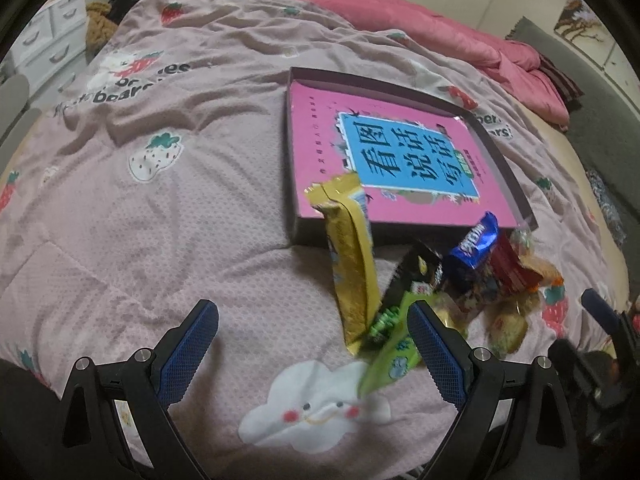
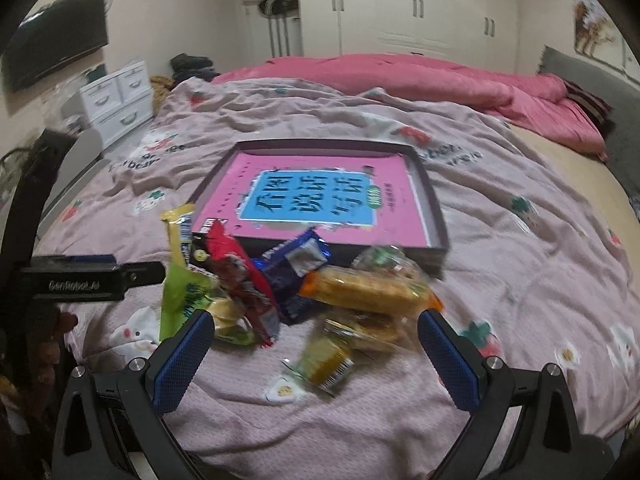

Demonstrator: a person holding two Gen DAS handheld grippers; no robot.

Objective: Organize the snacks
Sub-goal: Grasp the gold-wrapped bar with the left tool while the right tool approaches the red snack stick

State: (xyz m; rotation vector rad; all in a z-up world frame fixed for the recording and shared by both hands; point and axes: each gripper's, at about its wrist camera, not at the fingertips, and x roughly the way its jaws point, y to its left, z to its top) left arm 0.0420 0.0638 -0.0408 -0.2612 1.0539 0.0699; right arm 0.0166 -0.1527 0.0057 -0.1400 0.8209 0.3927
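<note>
A heap of snack packets lies on the bed in front of a shallow dark box (image 1: 291, 152) (image 2: 436, 216) that holds a pink book (image 1: 320, 128) (image 2: 320, 204). In the left wrist view a long gold packet (image 1: 352, 264) leans on the box edge, beside a green packet (image 1: 394, 354), a black one (image 1: 412, 276) and a blue one (image 1: 474, 248). The right wrist view shows a red packet (image 2: 240, 280), a blue packet (image 2: 296, 268), an orange-ended cake packet (image 2: 368, 292) and a small clear-wrapped cake (image 2: 326, 362). My left gripper (image 1: 314, 350) is open, left of the heap. My right gripper (image 2: 314, 354) is open around the small cake.
The pink strawberry-print quilt (image 1: 160, 220) (image 2: 520, 280) covers the bed, with a rolled pink duvet (image 2: 440, 80) at the back. White drawers (image 2: 116, 96) stand at the far left. The other gripper's body (image 2: 88, 280) and a hand (image 2: 60, 328) sit left of the heap.
</note>
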